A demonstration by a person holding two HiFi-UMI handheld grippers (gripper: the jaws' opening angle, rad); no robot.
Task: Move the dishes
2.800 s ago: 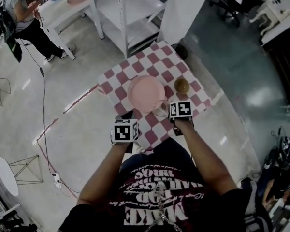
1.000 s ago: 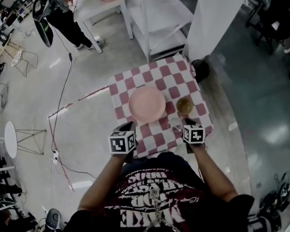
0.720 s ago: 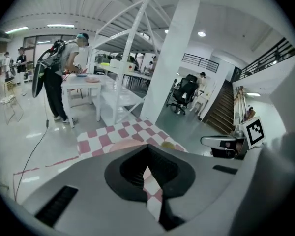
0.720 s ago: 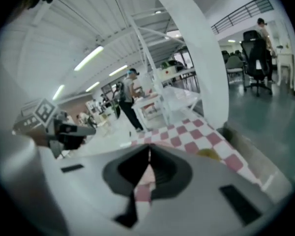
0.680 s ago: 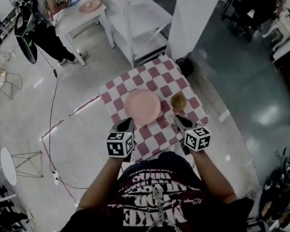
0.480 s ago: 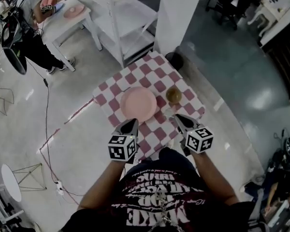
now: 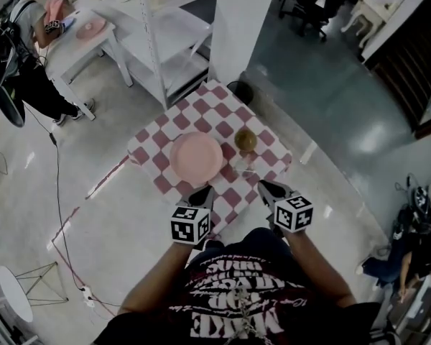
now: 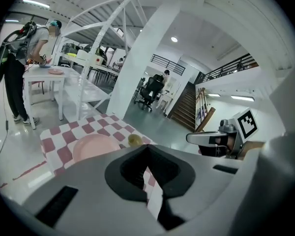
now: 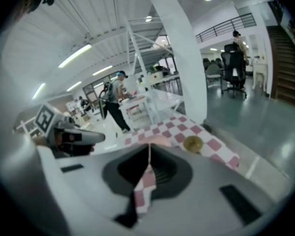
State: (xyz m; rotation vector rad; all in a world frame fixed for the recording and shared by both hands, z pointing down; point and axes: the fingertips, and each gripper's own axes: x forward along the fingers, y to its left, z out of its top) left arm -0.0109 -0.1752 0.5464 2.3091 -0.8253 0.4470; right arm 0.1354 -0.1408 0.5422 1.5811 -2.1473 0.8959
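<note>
A pink plate (image 7: 196, 157) lies in the middle of the small red-and-white checked table (image 7: 210, 105). To its right stands a yellow-brown bowl (image 7: 246, 140), and a clear glass (image 7: 243, 166) is just nearer me. My left gripper (image 7: 203, 192) hovers shut over the table's near edge, below the plate, holding nothing. My right gripper (image 7: 264, 187) is shut and empty too, near the front right corner, short of the glass. In the left gripper view its jaws (image 8: 148, 147) meet under the plate (image 8: 96, 146) and bowl (image 8: 134, 140). The right gripper view shows the bowl (image 9: 192, 143) beyond shut jaws (image 9: 149, 146).
A white shelf rack (image 7: 165, 42) and a white pillar (image 7: 241, 20) stand behind the table, with a dark round object (image 7: 238, 92) on the floor at its far corner. Another person (image 7: 25, 70) works at a white table (image 7: 79, 45) at upper left. A cable (image 7: 57, 192) crosses the floor.
My right gripper has come away from the glass, closed, and risen back toward me. The left gripper also lifted and turned. The plate, bowl and glass stay where they were on the table.
</note>
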